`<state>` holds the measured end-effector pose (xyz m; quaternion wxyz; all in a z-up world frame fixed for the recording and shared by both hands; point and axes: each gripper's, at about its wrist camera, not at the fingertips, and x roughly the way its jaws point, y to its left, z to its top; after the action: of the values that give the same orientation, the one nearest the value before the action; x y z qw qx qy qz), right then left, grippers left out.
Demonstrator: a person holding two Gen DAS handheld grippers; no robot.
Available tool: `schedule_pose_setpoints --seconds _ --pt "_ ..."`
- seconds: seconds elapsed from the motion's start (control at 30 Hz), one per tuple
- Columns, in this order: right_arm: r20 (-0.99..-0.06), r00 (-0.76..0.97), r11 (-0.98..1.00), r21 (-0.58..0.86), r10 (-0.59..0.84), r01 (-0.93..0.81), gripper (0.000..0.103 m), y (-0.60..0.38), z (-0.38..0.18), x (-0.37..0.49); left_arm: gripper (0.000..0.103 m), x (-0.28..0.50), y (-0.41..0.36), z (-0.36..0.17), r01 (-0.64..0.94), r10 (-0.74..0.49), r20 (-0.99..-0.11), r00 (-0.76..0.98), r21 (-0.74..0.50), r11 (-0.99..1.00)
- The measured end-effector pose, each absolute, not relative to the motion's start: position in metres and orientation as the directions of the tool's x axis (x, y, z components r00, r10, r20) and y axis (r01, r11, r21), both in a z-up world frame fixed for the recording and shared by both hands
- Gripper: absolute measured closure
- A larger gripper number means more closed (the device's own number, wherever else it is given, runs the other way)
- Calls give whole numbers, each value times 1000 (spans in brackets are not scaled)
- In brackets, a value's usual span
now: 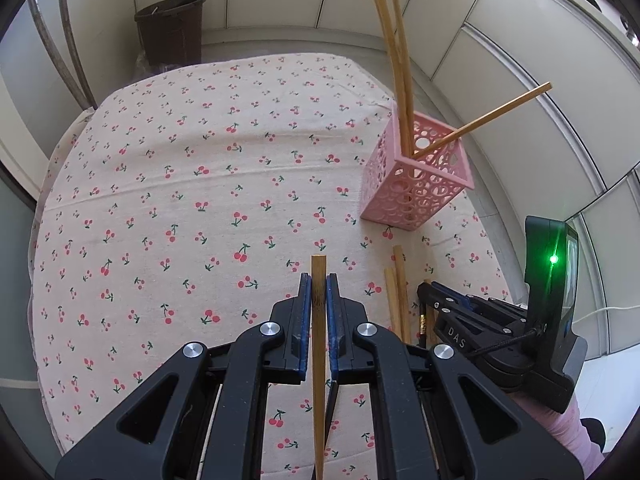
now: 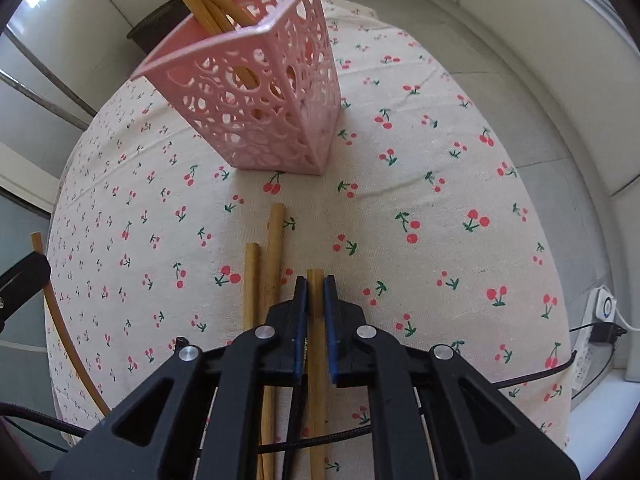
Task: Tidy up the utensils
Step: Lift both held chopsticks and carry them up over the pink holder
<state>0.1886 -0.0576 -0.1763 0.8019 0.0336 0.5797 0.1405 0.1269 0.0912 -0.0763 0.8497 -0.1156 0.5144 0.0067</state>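
Note:
A pink perforated utensil holder (image 1: pixel 416 176) stands on the cherry-print tablecloth (image 1: pixel 200 200) at the right, with several wooden chopsticks (image 1: pixel 396 60) sticking out of it. My left gripper (image 1: pixel 319 284) is shut on one wooden chopstick (image 1: pixel 319 344), held above the cloth. In the right wrist view the holder (image 2: pixel 260 96) stands just ahead. My right gripper (image 2: pixel 315 286) is shut on a chopstick (image 2: pixel 316 360) low over the cloth. Two more chopsticks (image 2: pixel 264 280) lie on the cloth just left of it. The right gripper also shows in the left wrist view (image 1: pixel 428 296).
A dark brown basket (image 1: pixel 172 28) stands on the floor beyond the table's far edge. White wall panels surround the table. A white power strip (image 2: pixel 600 312) with cables lies off the table's right edge. The left gripper's chopstick shows at the left edge of the right wrist view (image 2: pixel 38 240).

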Motion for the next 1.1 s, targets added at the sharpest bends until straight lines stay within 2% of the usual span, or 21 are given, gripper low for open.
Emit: schedule_pose_setpoints --seconds 0.43,0.8,1.1 --pt "-783 463 908 325 415 -263 95 -106 -65 146 96 96 85 -11 -67 -131 -771 623 -219 973" --pt "-632 627 890 317 456 -327 95 -135 29 109 96 69 80 43 -45 -103 -680 726 -196 980" --pt "-498 726 875 351 475 -332 95 -145 105 128 96 84 82 103 -57 -79 -576 814 -214 975"
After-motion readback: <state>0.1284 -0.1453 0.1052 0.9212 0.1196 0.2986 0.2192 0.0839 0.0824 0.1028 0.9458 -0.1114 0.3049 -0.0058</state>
